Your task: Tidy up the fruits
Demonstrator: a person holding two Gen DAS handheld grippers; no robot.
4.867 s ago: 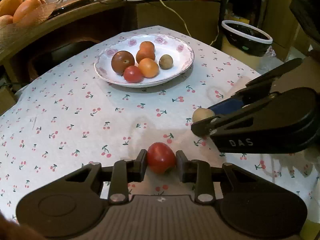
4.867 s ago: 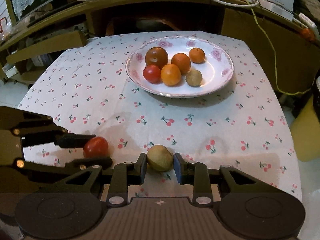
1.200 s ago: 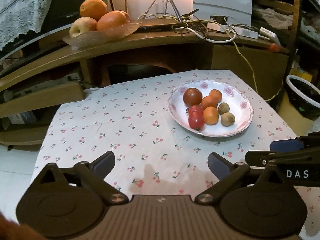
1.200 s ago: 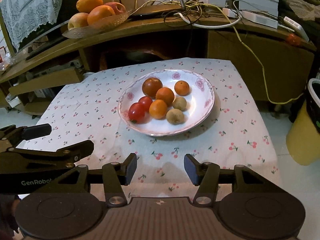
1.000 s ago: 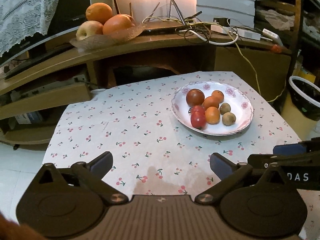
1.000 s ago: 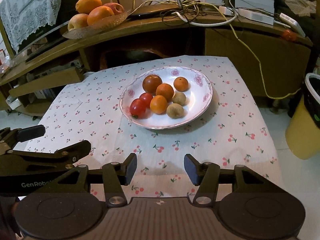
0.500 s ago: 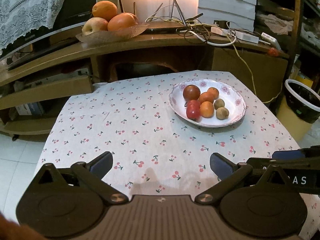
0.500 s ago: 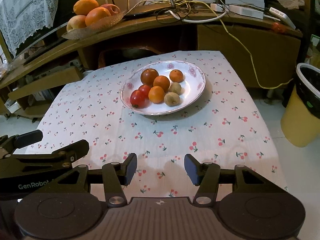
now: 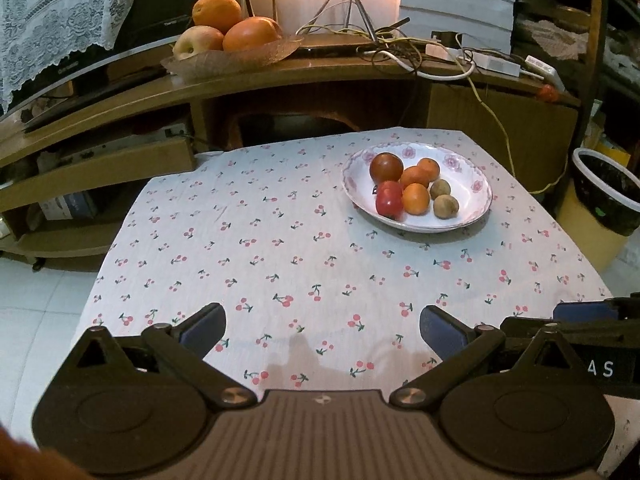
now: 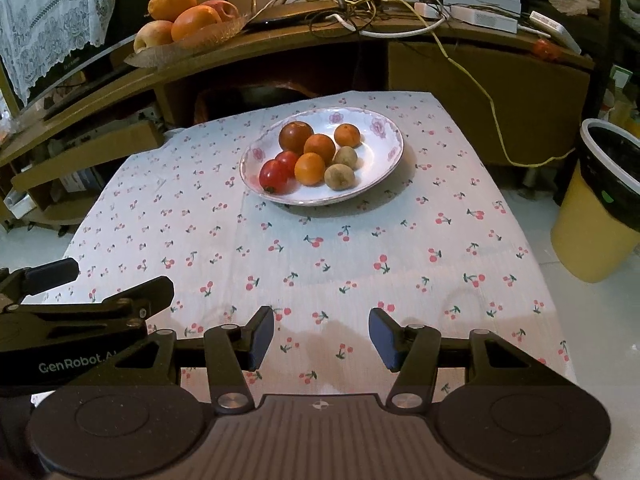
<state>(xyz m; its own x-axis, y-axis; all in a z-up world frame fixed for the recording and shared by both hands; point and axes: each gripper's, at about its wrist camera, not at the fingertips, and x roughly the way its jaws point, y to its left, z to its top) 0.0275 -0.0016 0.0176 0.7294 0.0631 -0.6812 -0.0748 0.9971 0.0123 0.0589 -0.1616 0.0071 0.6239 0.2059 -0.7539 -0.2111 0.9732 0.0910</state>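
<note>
A white flowered plate (image 9: 476,192) (image 10: 384,160) sits at the far side of the table and holds several fruits: red tomatoes (image 9: 389,201) (image 10: 275,175), oranges (image 9: 416,199) (image 10: 310,168), a dark plum (image 9: 386,167) (image 10: 296,135) and brown kiwis (image 9: 446,206) (image 10: 339,176). My left gripper (image 9: 322,326) is open and empty over the near table edge. My right gripper (image 10: 321,336) is open and empty over the near edge too. Each gripper shows at the side of the other's view (image 9: 592,320) (image 10: 92,292).
The table wears a cherry-print cloth (image 9: 280,248). Behind it a wooden shelf carries a bowl of oranges and apples (image 9: 228,40) (image 10: 180,24) and tangled cables (image 10: 360,4). A yellow bin with a black liner (image 10: 600,200) stands on the floor at the right.
4.9 s ago each gripper was shut on a fruit near the table front; both fruits now lie on the plate. Over the last second both open grippers pulled back from the plate.
</note>
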